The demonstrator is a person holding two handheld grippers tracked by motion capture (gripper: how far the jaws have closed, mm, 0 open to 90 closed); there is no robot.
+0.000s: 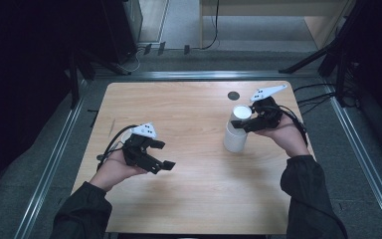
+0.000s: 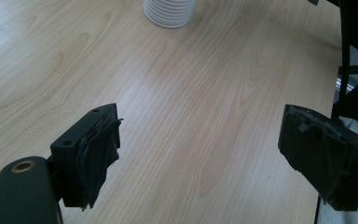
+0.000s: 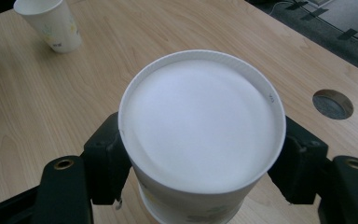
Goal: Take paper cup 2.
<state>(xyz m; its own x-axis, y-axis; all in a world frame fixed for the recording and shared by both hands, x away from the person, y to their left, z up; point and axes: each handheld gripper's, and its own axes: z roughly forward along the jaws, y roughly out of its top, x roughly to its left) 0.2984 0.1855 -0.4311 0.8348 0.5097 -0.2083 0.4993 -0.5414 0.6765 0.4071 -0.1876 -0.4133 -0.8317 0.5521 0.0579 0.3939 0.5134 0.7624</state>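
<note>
A stack of white paper cups (image 1: pixel 235 139) stands upside down on the right half of the wooden table (image 1: pixel 189 194). My right gripper (image 1: pixel 242 122) is shut on the topmost cup (image 3: pixel 200 135), one jaw against each side just below its flat base; the cup under it peeks out beneath. Over the table's left half, my left gripper (image 1: pixel 165 154) is held open with nothing between its jaws. In the left gripper view the stack's foot (image 2: pixel 169 11) is far ahead of the open gripper (image 2: pixel 200 135). A single upright paper cup (image 3: pixel 51 23) stands beyond the stack in the right gripper view.
A round dark hole (image 1: pixel 234 95) sits in the tabletop just behind the stack. Metal rails (image 1: pixel 54 159) run along the floor at both sides of the table, and cables (image 1: pixel 313 97) lie at the far right.
</note>
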